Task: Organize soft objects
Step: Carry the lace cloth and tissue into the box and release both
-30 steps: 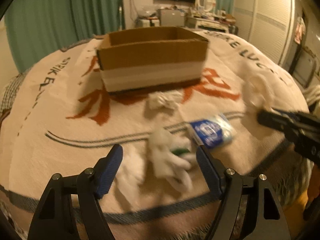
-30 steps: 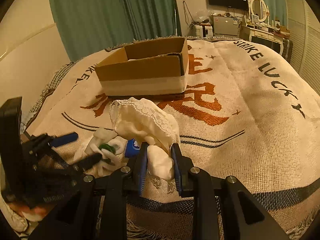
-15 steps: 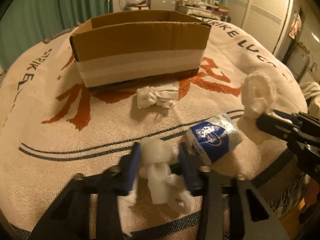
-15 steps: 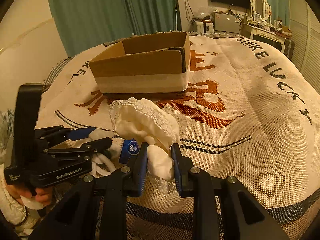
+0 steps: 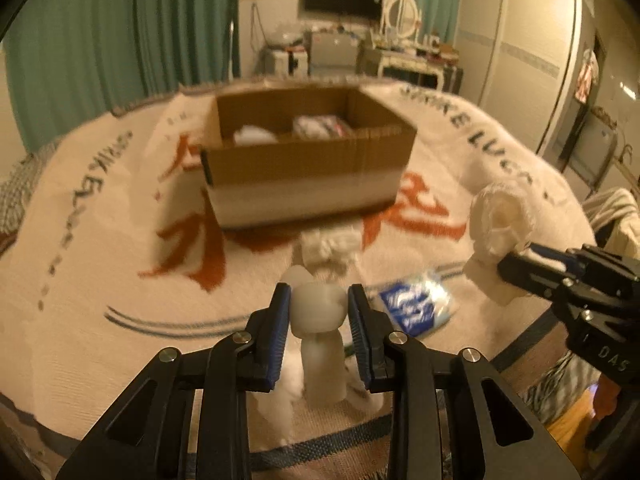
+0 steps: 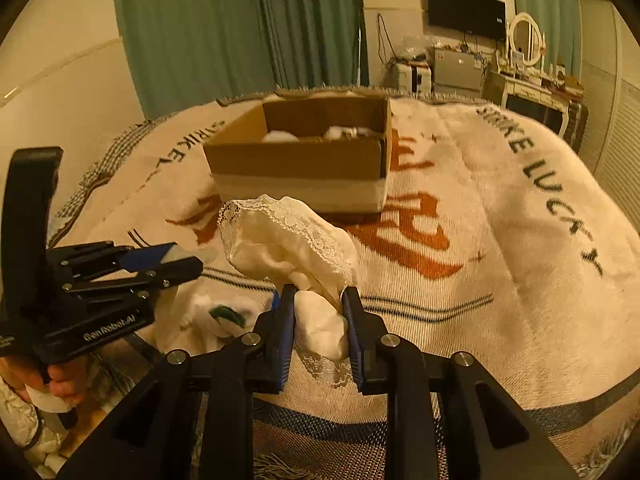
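Observation:
My left gripper (image 5: 319, 312) is shut on a white sock (image 5: 320, 340) and holds it above the blanket, its end hanging down. My right gripper (image 6: 319, 316) is shut on a cream lace-trimmed cloth (image 6: 292, 240), also lifted; it shows at the right of the left wrist view (image 5: 500, 232). An open cardboard box (image 5: 308, 152) stands ahead on the bed with white soft items inside (image 5: 256, 135). On the blanket lie a knotted white cloth (image 5: 330, 246) and a blue and white packet (image 5: 416, 308). More white fabric with a green spot (image 6: 216, 314) lies under the left gripper (image 6: 176, 264).
The bed is covered by a cream blanket (image 5: 100, 248) with red characters and dark lettering. Its front edge is right below both grippers. Green curtains (image 5: 120, 40), a wardrobe (image 5: 520, 60) and a dresser with a TV stand behind the bed.
My left gripper has shut on the white sock and lifted it off the blanket, tilting up toward the box. My right gripper has stayed shut on the lace cloth and risen slightly.

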Tool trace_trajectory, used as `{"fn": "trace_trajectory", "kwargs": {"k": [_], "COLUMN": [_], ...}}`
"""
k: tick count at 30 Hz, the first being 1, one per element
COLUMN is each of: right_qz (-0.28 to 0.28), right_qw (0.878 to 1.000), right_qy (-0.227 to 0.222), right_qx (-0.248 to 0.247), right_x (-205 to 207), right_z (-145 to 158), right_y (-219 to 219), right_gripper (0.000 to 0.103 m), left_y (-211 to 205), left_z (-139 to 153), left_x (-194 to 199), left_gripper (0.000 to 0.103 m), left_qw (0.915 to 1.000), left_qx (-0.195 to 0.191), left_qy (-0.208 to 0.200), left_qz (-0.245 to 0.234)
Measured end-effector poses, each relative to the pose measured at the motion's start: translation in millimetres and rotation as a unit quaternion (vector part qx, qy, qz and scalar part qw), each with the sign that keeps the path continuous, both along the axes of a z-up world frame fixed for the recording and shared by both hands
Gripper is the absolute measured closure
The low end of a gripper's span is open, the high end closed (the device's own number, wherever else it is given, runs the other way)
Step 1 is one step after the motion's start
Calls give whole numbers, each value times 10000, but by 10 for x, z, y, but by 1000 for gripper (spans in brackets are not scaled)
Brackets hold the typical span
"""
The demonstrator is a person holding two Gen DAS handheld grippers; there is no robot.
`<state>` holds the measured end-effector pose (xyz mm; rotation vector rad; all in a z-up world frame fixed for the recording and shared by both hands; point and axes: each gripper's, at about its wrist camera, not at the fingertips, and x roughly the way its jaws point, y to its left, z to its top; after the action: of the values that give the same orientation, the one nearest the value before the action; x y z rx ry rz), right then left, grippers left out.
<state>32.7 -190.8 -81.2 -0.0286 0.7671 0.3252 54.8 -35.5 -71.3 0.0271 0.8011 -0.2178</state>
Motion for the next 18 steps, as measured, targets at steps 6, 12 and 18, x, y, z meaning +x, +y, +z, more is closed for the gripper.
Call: {"fn": "trace_trajectory", "kwargs": {"k": [6, 12, 18], "right_qz": [166, 221, 317], "right_qw": [9991, 9973, 9977], "right_qy": [-392, -692, -598], "right_qx": [-32, -100, -79], "right_x": [204, 746, 1420], "right_z": [375, 757, 850], "right_y": [71, 158, 231], "right_gripper": [80, 80, 80], "left_y": [23, 32, 51], "left_z": [402, 693, 749], "left_x": [174, 635, 1177], "left_gripper": [75, 75, 75], "left_qw": [9989, 9970, 9973], "left_qx": [27, 28, -127], "left_qy": [-469, -764, -717], "left_qz": [45, 96, 48]}}
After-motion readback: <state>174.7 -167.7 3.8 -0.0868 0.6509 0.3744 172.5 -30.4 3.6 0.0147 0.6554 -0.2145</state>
